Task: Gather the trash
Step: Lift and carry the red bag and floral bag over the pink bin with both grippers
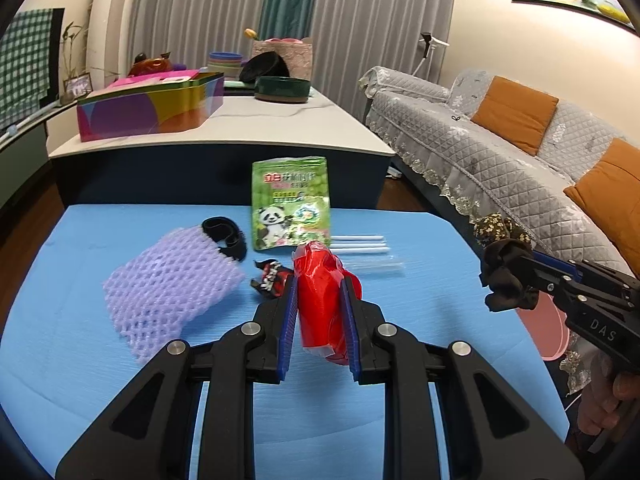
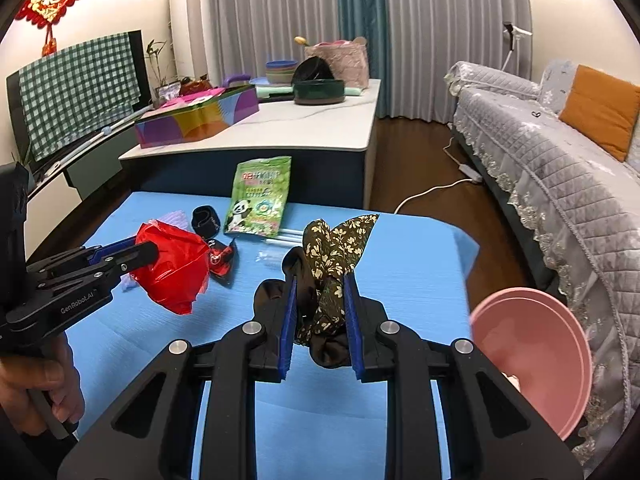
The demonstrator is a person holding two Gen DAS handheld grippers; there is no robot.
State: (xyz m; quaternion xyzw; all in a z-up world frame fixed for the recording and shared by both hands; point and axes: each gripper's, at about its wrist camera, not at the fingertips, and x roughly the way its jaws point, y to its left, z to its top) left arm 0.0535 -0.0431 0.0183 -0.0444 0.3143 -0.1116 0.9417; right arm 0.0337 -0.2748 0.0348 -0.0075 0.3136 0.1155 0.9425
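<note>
My left gripper [image 1: 320, 288] is shut on a crumpled red plastic bag [image 1: 320, 304] and holds it above the blue mat [image 1: 120, 380]; it also shows in the right wrist view [image 2: 176, 268]. My right gripper [image 2: 320, 288] is shut on a dark floral scrunchie [image 2: 328, 264], seen in the left wrist view [image 1: 508, 276] beyond the mat's right edge. On the mat lie a purple foam net [image 1: 172, 288], a black band [image 1: 224, 236], a green panda packet [image 1: 290, 204], a red-black wrapper [image 1: 270, 278] and white straws [image 1: 360, 242].
A pink basin [image 2: 536, 356] stands right of the mat, by the quilted grey sofa [image 2: 560, 184]. Behind the mat is a low white-topped table [image 1: 280, 124] with a colourful tin box [image 1: 152, 108] and bowls. A power cable [image 2: 432, 192] lies on the wooden floor.
</note>
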